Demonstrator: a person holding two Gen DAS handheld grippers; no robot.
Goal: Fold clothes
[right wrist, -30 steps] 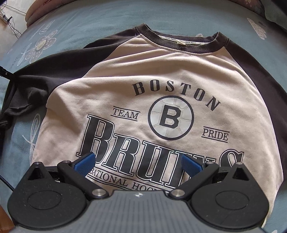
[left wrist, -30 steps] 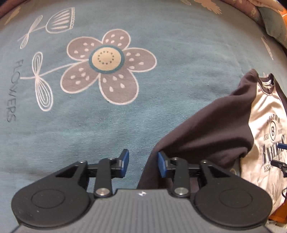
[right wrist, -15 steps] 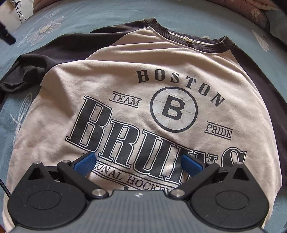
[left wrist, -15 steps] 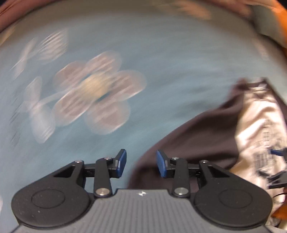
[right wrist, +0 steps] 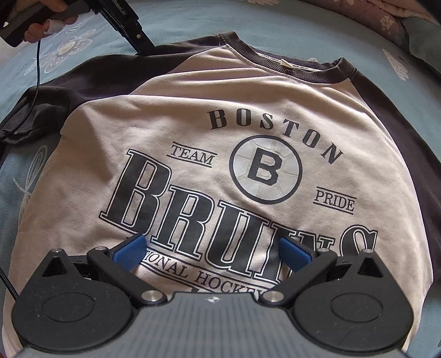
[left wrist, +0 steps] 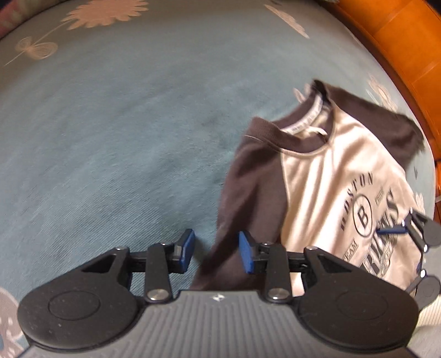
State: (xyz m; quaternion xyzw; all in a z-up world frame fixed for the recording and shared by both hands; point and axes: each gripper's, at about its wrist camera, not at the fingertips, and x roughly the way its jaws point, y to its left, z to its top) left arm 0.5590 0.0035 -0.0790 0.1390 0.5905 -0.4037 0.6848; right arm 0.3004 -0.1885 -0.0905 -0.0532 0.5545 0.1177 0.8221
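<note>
Teal bedspread [left wrist: 137, 137], printed with pale flowers: the work surface, bare on the left side of the left wrist view.

Left gripper [left wrist: 216, 252]: the jaws have just been closing, yet its own view shows the blue pads apart. The edge of the dark sleeve [left wrist: 248, 192] runs up between them, unpinched. In the right wrist view the tool angles down from a person's hand [right wrist: 41, 24] at top left, tip at or just above the near shoulder seam; contact cannot be told.

Sweatshirt [right wrist: 220, 110], cream body, dark raglan sleeves, "Boston Bruins" print: lies face up and spread flat on the bedspread, collar away from the right wrist camera. Left sleeve rumpled outward; the far sleeve lies along the right edge.

Right gripper [right wrist: 213, 247]: fingers spread wide over the lower print, near the hem, clamped on nothing.

Wooden bed frame [left wrist: 399, 41]: orange-brown, beyond the garment at far right.

Progress, as judged: garment laid out, no fold made. Outstanding: both sleeves turned in, sides brought over, body doubled hem to collar. Left sleeve looks first in line.
</note>
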